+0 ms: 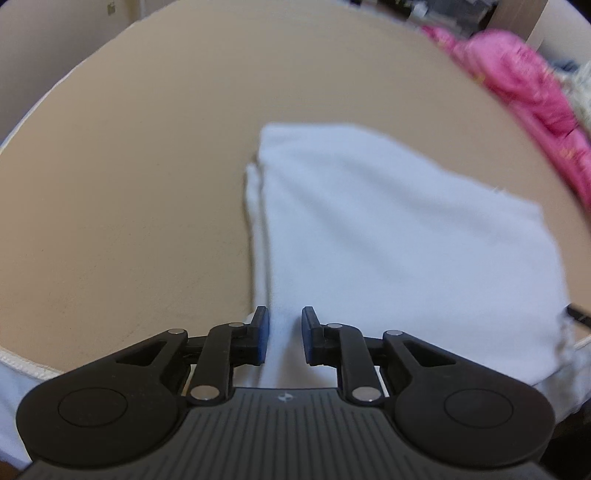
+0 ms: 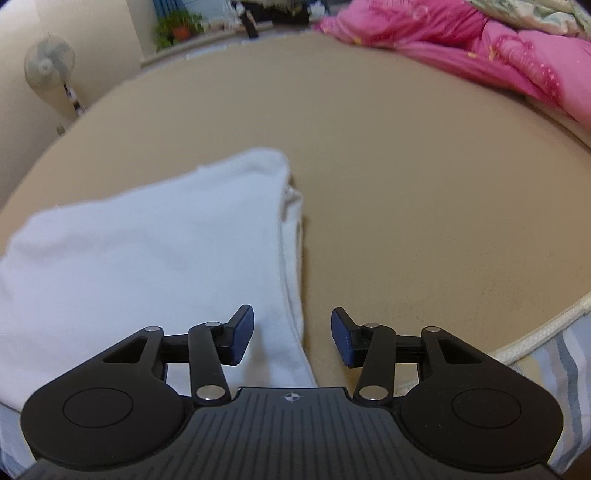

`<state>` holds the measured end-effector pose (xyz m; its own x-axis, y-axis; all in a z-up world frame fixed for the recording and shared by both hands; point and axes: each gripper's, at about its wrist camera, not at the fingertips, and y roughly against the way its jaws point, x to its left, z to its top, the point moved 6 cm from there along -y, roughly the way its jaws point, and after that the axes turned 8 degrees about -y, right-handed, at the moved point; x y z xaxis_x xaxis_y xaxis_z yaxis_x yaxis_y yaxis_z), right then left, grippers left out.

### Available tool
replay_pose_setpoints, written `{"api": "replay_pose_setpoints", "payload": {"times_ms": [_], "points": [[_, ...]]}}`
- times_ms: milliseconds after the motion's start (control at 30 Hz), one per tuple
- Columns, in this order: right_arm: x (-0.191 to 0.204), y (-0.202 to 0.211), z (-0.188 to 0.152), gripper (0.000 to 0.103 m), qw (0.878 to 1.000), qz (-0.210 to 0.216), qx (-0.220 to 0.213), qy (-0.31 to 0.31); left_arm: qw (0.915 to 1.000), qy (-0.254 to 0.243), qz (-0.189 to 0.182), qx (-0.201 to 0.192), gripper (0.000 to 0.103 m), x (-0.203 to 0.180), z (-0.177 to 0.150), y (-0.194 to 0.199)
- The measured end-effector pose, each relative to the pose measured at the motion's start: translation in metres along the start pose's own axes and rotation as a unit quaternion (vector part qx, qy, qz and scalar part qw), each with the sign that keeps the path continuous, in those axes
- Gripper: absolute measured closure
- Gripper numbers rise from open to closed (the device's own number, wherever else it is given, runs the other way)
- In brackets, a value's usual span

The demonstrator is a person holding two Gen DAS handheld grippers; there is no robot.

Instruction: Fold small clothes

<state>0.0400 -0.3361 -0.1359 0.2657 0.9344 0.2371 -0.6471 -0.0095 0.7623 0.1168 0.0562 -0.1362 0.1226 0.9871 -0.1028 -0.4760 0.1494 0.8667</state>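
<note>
A white garment lies folded flat on the tan mattress, with a second layer showing along its left edge. My left gripper hovers over the garment's near left part. Its blue pads stand a little apart, and only the cloth lying below shows in the gap. In the right wrist view the same garment fills the left half. My right gripper is open wide above the garment's near right edge, and nothing is between its fingers. One pad is over the cloth and the other over bare mattress.
A crumpled pink quilt lies along the far right of the mattress. The white piped mattress edge and a striped sheet are at the near right. A standing fan and a potted plant are beyond the far left edge.
</note>
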Motion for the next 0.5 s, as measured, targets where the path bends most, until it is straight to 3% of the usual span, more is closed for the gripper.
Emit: {"api": "replay_pose_setpoints", "payload": {"times_ms": [67, 167, 367, 500], "points": [[-0.002, -0.008, -0.006, 0.055, 1.000, -0.017, 0.018, 0.012, 1.0000, 0.003, -0.004, 0.000, 0.082, 0.000, 0.001, 0.000], [-0.006, -0.014, -0.012, 0.051, 0.999, -0.026, 0.034, 0.011, 0.9991, -0.009, 0.019, 0.037, 0.079, 0.001, -0.005, -0.016], [-0.001, 0.020, -0.006, 0.052, 0.999, -0.028, -0.035, 0.015, 0.9998, 0.015, 0.005, -0.016, 0.078, 0.005, 0.002, 0.010], [0.002, 0.039, -0.010, 0.054, 0.996, -0.036, -0.076, 0.022, 0.9985, 0.004, 0.017, -0.053, 0.078, 0.005, 0.005, 0.026]]}}
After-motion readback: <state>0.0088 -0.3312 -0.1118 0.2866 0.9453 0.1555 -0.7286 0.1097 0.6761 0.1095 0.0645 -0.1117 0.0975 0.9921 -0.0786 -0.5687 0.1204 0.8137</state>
